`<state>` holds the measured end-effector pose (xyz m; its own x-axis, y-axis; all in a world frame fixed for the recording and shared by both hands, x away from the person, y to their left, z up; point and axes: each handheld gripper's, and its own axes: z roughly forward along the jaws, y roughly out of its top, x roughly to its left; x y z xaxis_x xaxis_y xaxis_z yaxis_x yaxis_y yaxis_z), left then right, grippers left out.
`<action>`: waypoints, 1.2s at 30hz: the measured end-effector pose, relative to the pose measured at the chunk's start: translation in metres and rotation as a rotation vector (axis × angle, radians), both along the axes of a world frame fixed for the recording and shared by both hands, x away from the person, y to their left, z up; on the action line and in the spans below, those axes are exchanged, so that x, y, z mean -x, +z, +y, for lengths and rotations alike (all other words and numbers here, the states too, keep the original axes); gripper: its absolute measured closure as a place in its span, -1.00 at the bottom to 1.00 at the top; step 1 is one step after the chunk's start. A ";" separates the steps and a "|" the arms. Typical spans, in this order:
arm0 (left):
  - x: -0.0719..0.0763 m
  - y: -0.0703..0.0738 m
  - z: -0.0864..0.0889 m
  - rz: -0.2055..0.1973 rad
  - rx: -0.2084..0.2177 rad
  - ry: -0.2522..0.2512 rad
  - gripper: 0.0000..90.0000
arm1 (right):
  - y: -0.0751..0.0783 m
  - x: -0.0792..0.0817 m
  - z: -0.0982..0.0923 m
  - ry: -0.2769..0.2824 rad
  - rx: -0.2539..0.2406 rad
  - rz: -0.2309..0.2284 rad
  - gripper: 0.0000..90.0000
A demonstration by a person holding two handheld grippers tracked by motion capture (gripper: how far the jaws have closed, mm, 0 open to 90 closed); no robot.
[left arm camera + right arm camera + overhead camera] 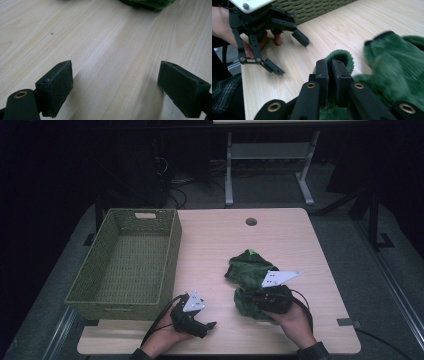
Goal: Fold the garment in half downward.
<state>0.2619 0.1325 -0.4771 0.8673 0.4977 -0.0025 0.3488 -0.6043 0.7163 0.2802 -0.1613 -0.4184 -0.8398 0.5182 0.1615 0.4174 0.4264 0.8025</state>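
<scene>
High view, fluffy green cloth (250, 270), woven basket (131, 265)

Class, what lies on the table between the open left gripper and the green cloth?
Nothing: bare table separates the left gripper from the cloth, in the high view.

Light wooden table (280, 235), woven green basket (127, 265) at its left, crumpled green cloth (247, 267) right of centre.
</scene>
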 end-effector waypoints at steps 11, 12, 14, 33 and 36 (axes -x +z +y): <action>0.000 0.000 0.000 0.002 0.001 -0.001 -0.73 | -0.012 0.002 -0.030 -0.078 0.049 0.027 0.79; 0.000 0.000 0.000 0.002 0.001 -0.001 -0.73 | -0.013 0.002 -0.033 -0.095 0.077 0.029 0.76; 0.000 0.000 0.000 0.001 0.000 -0.002 -0.73 | -0.015 0.003 -0.039 -0.125 0.096 0.035 0.71; -0.001 0.000 -0.001 0.003 0.002 -0.007 -0.73 | -0.029 -0.018 -0.025 -0.120 0.150 0.067 0.88; -0.001 0.000 -0.001 0.003 0.002 -0.007 -0.73 | -0.034 -0.020 -0.020 -0.118 0.186 0.070 0.87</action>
